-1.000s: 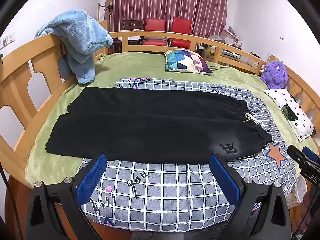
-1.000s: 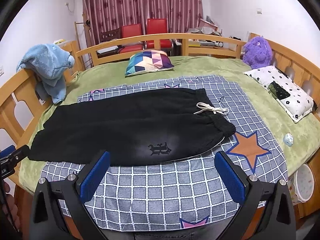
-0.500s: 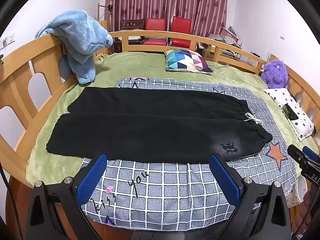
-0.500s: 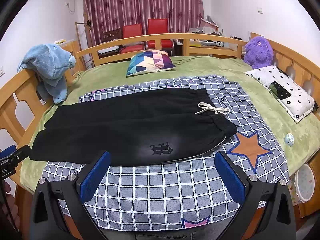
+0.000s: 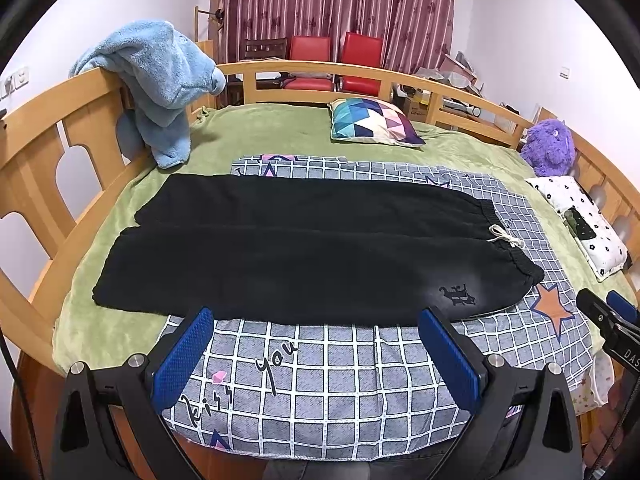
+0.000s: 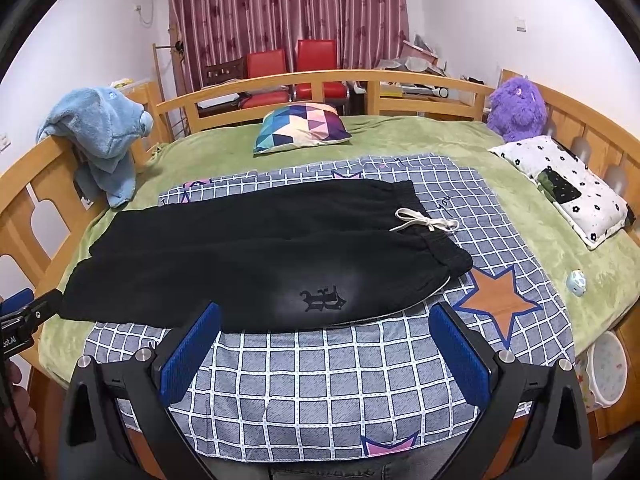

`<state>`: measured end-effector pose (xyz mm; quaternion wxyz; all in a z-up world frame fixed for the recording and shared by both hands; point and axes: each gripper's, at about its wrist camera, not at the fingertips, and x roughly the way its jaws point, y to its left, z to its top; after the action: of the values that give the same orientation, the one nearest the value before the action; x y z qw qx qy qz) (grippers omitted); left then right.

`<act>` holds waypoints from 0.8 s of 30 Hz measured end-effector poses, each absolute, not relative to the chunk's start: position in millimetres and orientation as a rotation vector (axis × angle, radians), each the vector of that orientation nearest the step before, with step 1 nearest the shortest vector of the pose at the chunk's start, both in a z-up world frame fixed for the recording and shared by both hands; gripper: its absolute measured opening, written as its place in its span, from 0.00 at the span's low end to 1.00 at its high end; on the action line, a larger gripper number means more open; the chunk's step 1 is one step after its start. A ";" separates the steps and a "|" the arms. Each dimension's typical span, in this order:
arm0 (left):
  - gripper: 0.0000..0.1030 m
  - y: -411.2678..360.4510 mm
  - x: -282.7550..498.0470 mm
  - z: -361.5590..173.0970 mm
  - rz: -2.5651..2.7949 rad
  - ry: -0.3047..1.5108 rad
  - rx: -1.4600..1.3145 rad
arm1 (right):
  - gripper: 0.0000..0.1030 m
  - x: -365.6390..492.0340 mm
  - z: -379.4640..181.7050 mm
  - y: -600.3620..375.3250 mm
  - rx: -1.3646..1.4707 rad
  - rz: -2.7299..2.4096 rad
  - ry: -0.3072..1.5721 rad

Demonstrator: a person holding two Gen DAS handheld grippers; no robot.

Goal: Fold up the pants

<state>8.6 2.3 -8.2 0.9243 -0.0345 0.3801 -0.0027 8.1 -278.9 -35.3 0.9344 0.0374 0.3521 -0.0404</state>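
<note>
- Blue towel (image 5: 160, 84) over the left rail, off the work area.
- Pants (image 5: 304, 248) lie flat on the checked sheet (image 5: 340, 380), both legs side by side, unfolded; long axis runs left-right across the bed, cuffs left, waistband right.
- Left gripper (image 5: 316, 344) hovers at the near edge, jaws wide apart, holding nothing; pants just ahead of it, nearer the cuff half.
- Right gripper (image 6: 324, 336) same state: spread wide, empty, facing the logo (image 6: 323, 298) and waistband end (drawstring (image 6: 426, 224) further back).
- Key relation, judged: the near long edge sits straight ahead of both grippers, left closer to cuffs, right closer to waist, so a lengthwise fold over the far leg would suit a two-hand pinch.
- Pillow (image 5: 372, 122) behind, purple toy (image 5: 550, 146) far right, both well apart from the pants.
- Versus a second ago: almost no change; views shifted only slightly, pants untouched, grippers just as open.
</note>
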 end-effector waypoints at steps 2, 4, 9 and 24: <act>1.00 1.2 7.3 -6.9 -0.010 0.775 -0.069 | 0.99 7.6 -34.0 -278.5 0.074 -0.087 0.719; 1.00 -0.5 5.5 -5.7 -0.010 0.771 -0.064 | 0.99 6.4 -33.2 -277.8 0.073 -0.090 0.718; 1.00 -2.3 2.2 -4.4 -0.010 0.770 -0.058 | 0.99 1.0 -31.4 -278.5 0.076 -0.098 0.713; 1.00 -2.6 2.5 -2.1 0.029 0.744 -0.001 | 0.99 -7.2 -24.6 -280.0 0.043 -0.158 0.604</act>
<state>2.5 -2.6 -2.1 0.9315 -0.0003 0.3635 0.0144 -7.2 -280.0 -24.6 0.9515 0.0211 0.2970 -0.0776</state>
